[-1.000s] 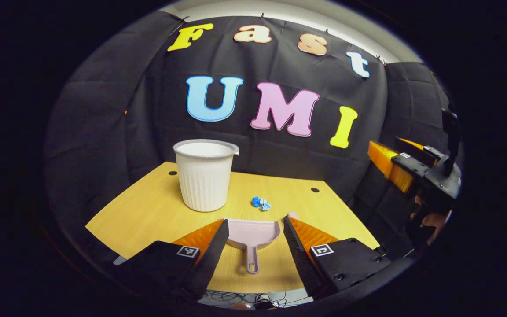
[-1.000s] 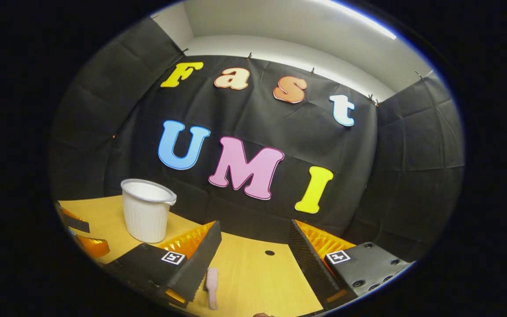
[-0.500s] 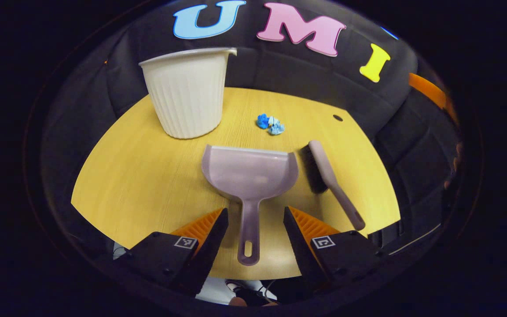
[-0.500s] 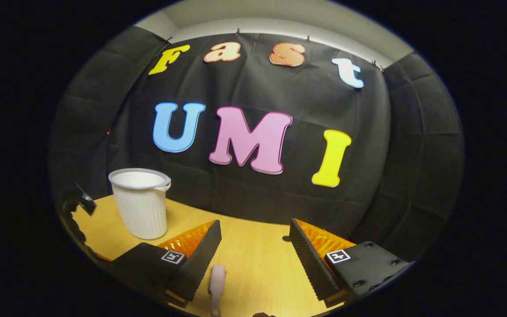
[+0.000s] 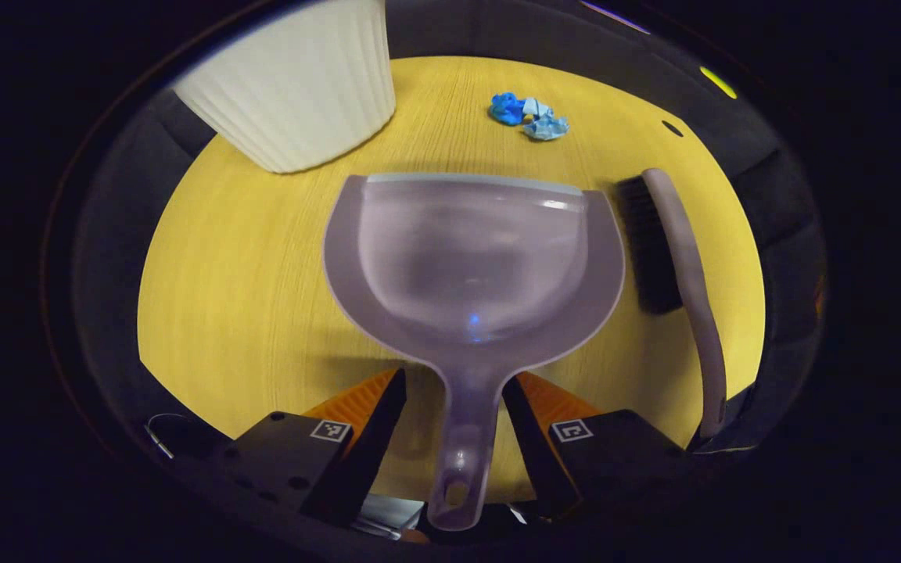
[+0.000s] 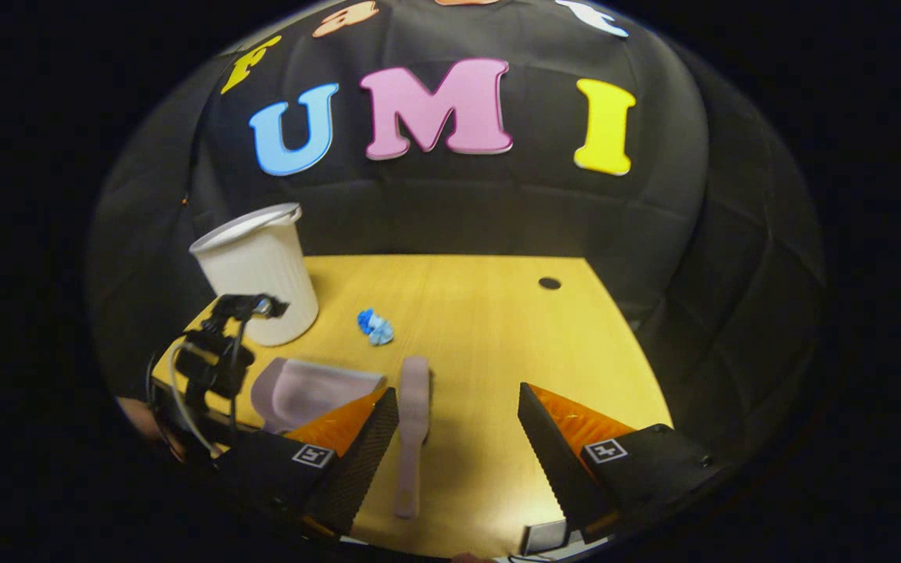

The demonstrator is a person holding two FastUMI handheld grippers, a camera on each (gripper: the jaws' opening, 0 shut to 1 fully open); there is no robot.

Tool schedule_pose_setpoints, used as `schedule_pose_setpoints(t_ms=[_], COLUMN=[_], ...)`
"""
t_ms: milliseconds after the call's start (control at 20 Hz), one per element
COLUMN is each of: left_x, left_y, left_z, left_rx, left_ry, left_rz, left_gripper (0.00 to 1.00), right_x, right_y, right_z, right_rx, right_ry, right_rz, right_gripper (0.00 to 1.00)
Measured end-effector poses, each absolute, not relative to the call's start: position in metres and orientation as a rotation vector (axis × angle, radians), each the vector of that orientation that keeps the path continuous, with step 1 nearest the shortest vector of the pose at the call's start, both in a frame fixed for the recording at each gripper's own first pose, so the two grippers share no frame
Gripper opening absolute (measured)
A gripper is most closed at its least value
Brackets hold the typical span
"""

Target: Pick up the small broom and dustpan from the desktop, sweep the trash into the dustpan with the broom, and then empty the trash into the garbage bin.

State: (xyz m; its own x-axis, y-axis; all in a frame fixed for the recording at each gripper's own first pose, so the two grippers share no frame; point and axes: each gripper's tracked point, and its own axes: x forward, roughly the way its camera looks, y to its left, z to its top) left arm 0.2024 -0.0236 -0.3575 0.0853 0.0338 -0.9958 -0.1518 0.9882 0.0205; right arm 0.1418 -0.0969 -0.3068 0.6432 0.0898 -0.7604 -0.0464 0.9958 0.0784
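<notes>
Straddling the dustpan's handle, the left claw (image 5: 450, 438) stood wide open, gripping nothing.
The right claw (image 6: 458, 438) gaped empty above the broom (image 6: 411, 426); the dustpan (image 5: 472, 258) lay flat on the desk (image 5: 231, 258), trash (image 5: 529, 117) and garbage bin (image 5: 294, 86) beyond.

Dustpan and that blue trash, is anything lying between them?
Nothing: in the left gripper view, bare desktop separates the dustpan from the trash.
</notes>
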Motion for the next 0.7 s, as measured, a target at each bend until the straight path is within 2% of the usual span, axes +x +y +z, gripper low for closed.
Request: schedule_pose_setpoints(t_ms=[50, 150, 200, 250, 450, 700], left_x=[0.204, 0.212, 0.214, 0.214, 0.219, 0.212], left_y=[-0.026, -0.024, -0.024, -0.025, -0.026, -0.021], left_z=[-0.363, -0.363, -0.362, -0.363, -0.362, -0.359], left_rx=[-0.104, -0.082, -0.082, -0.089, -0.083, -0.104], left_ry=[1.498, 1.5, 1.509, 1.529, 1.532, 1.501], left_rz=[0.13, 0.13, 0.133, 0.128, 0.035, -0.066], left_gripper=[0.76, 0.66, 0.58, 0.41, 0.3, 0.29], right_x=[0.134, 0.124, 0.121, 0.116, 0.097, 0.107], right_y=[-0.09, -0.086, -0.085, -0.084, -0.081, -0.081], right_z=[-0.312, -0.324, -0.329, -0.338, -0.365, -0.397], right_rx=[0.044, 0.026, 0.033, 0.047, 0.091, 0.075], right_ry=[0.905, 0.971, 1.002, 1.037, 1.211, 1.371], right_rz=[0.105, 0.126, 0.123, 0.116, 0.077, 0.026], right_gripper=[0.99, 0.99, 0.99, 1.0, 0.99, 1.0])
